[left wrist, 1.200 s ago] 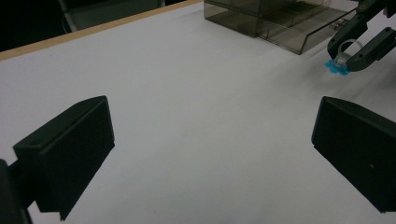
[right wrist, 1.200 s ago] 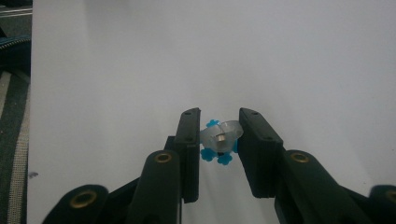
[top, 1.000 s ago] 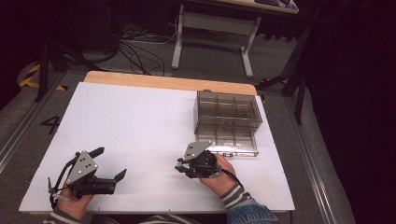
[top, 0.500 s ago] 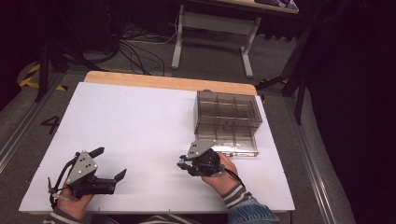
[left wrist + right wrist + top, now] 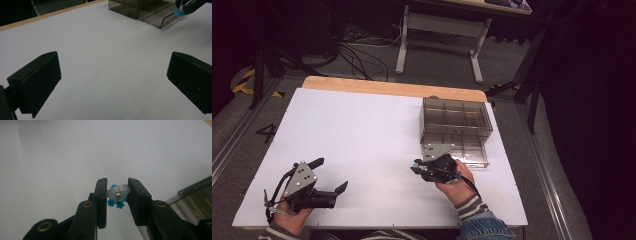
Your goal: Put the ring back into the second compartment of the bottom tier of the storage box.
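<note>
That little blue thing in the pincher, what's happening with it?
A person at the white table holds a gripper in each hand. The right gripper is pinching a small blue and clear plastic piece just above the table, beside the see-through box with compartments, whose bottom drawer sticks out. The left gripper rests open near the front edge, holding nothing.

Loads of open worktop (image 5: 362, 135) on my left and middle, just that clear compartment box (image 5: 455, 127) blocking far right.
</note>
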Demonstrator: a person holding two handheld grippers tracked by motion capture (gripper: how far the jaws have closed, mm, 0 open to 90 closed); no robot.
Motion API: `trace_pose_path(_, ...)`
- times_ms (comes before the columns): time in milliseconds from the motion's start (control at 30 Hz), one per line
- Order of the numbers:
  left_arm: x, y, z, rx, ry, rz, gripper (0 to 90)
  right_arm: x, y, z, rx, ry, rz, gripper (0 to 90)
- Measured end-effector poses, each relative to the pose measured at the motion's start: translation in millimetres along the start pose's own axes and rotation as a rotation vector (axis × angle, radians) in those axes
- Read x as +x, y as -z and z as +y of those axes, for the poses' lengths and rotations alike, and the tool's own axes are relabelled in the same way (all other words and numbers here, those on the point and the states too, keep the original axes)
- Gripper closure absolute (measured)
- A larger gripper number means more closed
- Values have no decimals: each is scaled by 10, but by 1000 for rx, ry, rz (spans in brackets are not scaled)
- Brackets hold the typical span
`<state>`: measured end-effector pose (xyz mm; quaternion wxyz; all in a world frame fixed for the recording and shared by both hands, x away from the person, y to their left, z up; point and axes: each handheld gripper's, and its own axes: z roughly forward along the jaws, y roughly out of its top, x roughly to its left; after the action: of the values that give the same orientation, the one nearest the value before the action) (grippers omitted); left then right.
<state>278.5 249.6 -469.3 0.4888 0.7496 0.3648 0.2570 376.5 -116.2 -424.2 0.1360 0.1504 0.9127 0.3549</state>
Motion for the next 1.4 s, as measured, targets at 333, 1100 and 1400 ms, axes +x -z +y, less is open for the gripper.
trace_pose_path(333,0,2,-1,1,2,1,0,-137,84,-50,15,-65,-53,703)
trace_pose_path(1100,6,10,1,-2,-7,7,0,-464,280,-310,38,-203,-180,703)
trace_pose_path(1400,4,12,1,-1,-6,6,0,-575,275,-439,71,-263,-234,703)
